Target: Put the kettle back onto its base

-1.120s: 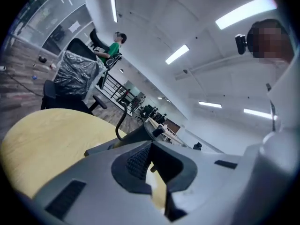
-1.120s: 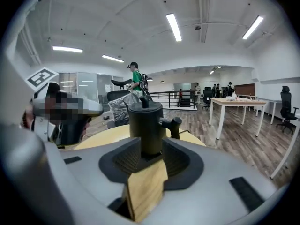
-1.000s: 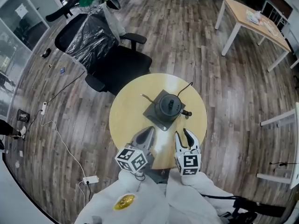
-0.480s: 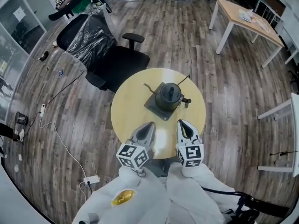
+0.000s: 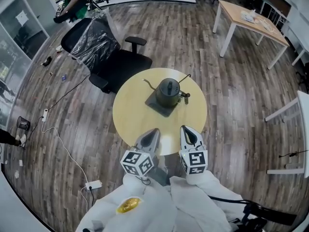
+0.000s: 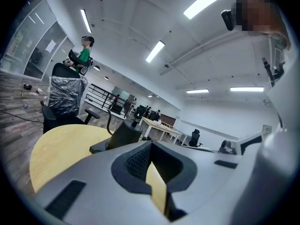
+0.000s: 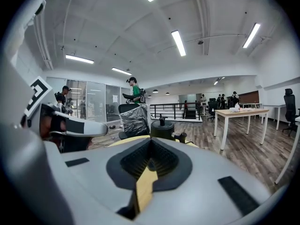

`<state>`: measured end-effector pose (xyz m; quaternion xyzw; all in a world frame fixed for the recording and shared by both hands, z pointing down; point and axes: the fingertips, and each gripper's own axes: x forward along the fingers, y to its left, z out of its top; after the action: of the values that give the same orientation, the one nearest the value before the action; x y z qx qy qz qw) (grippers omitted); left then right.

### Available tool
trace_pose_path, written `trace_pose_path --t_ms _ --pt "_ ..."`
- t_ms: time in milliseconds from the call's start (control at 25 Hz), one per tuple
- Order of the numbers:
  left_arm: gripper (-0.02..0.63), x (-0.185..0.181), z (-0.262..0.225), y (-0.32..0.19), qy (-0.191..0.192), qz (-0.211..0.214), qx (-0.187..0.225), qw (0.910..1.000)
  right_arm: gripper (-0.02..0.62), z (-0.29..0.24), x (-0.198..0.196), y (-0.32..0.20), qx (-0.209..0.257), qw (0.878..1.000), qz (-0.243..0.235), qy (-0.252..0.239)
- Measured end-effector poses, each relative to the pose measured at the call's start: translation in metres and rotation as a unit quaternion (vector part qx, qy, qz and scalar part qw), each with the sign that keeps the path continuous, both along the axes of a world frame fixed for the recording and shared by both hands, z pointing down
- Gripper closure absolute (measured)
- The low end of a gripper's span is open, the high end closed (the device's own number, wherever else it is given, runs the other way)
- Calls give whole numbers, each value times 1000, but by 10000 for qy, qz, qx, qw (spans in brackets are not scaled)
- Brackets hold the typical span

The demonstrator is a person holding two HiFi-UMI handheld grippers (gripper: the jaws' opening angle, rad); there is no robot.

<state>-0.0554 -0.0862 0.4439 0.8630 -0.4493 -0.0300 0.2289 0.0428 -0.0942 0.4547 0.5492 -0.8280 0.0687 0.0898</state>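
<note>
Head view, seen from my station. The kettle [image 5: 168, 92] stands on its base [image 5: 157, 106], on the far half of the round table [image 5: 130, 122]. Behind the table, to the left, is an office chair [image 5: 118, 62]. Farther back on the right is a desk [image 5: 251, 19]. On the floor to my left lies a power strip [image 5: 93, 185], its cable [image 5: 63, 146] running off further left. My left gripper [image 5: 155, 131] and right gripper [image 5: 185, 129] sit side by side over the table's near edge, well apart from the kettle.

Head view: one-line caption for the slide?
Kettle sits on its base on the round table; left gripper and right gripper at near edge, jaws together, empty.
</note>
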Motion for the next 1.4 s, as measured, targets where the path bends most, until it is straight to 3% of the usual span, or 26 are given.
trace_pose_path --t_ms 280,520,840,1400 --pt "611 31 7 88 29 -156 -172 9997 583 -2 22 79 9 9999 -136 -27" --pt "611 31 -3 131 71 -299 -147 9994 583 -9 19 121 -4 9995 -301 -50" --pt "611 22 -19 143 -86 -317 41 9995 583 -22 4 139 135 9991 -391 -102" --pt "611 4 -22 136 -14 -200 124 9997 583 -30 -16 135 324 9988 -348 137"
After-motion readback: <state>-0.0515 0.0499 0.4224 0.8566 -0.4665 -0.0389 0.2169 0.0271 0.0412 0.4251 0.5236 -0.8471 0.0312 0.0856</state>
